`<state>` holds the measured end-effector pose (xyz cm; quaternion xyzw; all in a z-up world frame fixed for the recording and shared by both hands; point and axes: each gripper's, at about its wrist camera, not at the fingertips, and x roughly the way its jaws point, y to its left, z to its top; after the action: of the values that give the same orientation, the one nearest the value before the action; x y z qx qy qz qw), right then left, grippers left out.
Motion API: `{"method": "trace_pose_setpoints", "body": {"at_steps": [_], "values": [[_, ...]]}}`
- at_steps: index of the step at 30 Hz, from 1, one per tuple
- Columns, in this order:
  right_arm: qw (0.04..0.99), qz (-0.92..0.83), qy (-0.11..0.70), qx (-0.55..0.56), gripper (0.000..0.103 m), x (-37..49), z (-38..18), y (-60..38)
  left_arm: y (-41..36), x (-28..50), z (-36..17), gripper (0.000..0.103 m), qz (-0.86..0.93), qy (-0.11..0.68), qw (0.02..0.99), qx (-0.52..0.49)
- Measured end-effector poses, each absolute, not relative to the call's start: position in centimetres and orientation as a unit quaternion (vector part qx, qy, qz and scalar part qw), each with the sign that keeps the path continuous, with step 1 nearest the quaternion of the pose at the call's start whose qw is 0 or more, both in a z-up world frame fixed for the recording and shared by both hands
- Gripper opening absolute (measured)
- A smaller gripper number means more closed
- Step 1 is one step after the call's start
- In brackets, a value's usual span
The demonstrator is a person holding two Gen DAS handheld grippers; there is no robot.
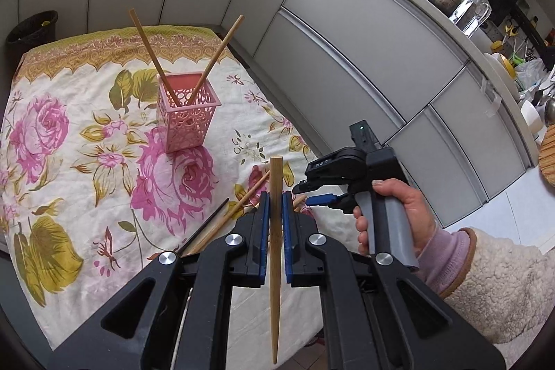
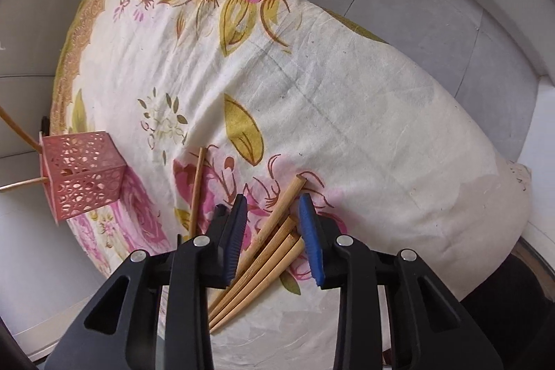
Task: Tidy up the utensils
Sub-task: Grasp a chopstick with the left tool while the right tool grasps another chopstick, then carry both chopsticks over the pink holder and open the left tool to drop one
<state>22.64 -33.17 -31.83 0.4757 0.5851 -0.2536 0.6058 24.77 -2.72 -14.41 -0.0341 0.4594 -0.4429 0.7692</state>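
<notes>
A pink perforated holder (image 1: 185,115) stands upright on the floral cloth with two bamboo chopsticks (image 1: 152,58) leaning in it. My left gripper (image 1: 276,196) is shut on a bamboo chopstick (image 1: 275,248), held above the cloth, this side of the holder. In the right wrist view my right gripper (image 2: 272,207) is open, its fingers either side of a bundle of several bamboo chopsticks (image 2: 267,248) lying on the cloth. The holder (image 2: 81,177) is to its left. The right gripper (image 1: 314,193) also shows in the left wrist view, held by a hand.
A single chopstick (image 2: 197,186) lies left of the bundle. More chopsticks and a dark stick (image 1: 208,224) lie under my left gripper. The floral cloth (image 1: 69,162) covers a small table beside grey cabinets (image 1: 364,75). A black bin (image 1: 33,26) stands at far left.
</notes>
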Motion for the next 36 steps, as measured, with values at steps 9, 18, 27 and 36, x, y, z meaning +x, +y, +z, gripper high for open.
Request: {"method": "trace_pose_setpoints", "body": {"at_steps": [9,18,27,36], "values": [[0.614,-0.296,0.604,0.414,0.012,25.5,-31.9,-31.0,0.5,25.5,-13.6,0.006,-0.437,0.441,0.781,-0.071],[0.775,-0.175,0.485,0.366,0.009,24.5,-24.0,-27.4,1.7,24.0,-11.4,0.006,-0.380,0.384,0.838,-0.080],[0.889,-0.106,0.375,0.241,0.008,18.9,-14.9,-22.8,1.2,20.5,-7.8,0.006,-0.306,0.330,0.891,-0.050],[0.927,-0.077,0.309,0.200,0.008,14.0,-8.7,-21.7,-0.4,18.7,-5.2,0.006,-0.254,0.294,0.920,-0.049]]}}
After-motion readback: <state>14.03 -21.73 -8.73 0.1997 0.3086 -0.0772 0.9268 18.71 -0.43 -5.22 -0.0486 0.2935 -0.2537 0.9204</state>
